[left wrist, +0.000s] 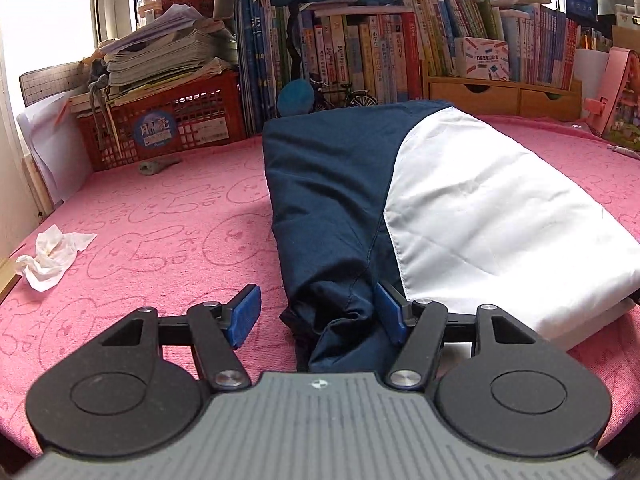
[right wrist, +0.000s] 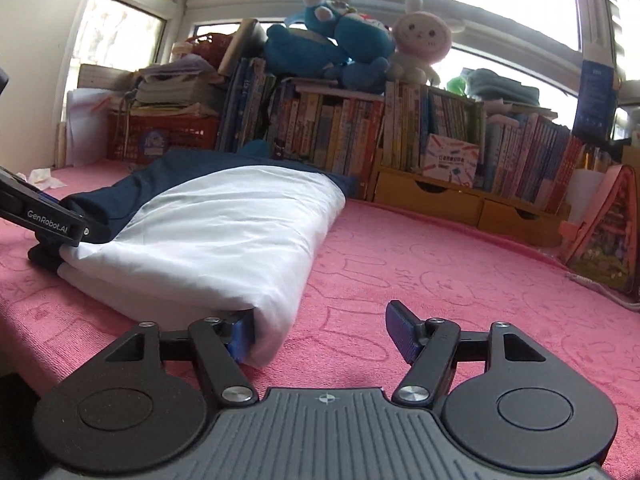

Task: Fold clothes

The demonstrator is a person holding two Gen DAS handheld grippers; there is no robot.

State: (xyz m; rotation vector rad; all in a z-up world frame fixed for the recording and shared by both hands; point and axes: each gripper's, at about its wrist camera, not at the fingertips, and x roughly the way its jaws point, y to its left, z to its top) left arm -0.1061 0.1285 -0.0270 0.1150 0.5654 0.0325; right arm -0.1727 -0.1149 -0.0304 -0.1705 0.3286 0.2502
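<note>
A navy and white garment [left wrist: 420, 208] lies folded into a thick, narrow bundle on a pink rabbit-print cloth [left wrist: 160, 220] covering the surface, with a crumpled tissue [left wrist: 50, 258] well to its left and a row of books [left wrist: 380, 52] behind. The left gripper [left wrist: 320, 314] has its fingers spread wide at the bundle's near navy end, with the right blue pad touching the fabric, while the right gripper [right wrist: 320, 334] is also spread wide at the white corner, its left pad against the fold, neither pinching anything. The scene fits either a release after a fold or a reach for a further one, and any further fold would need both pads closed on the near edge.
</note>
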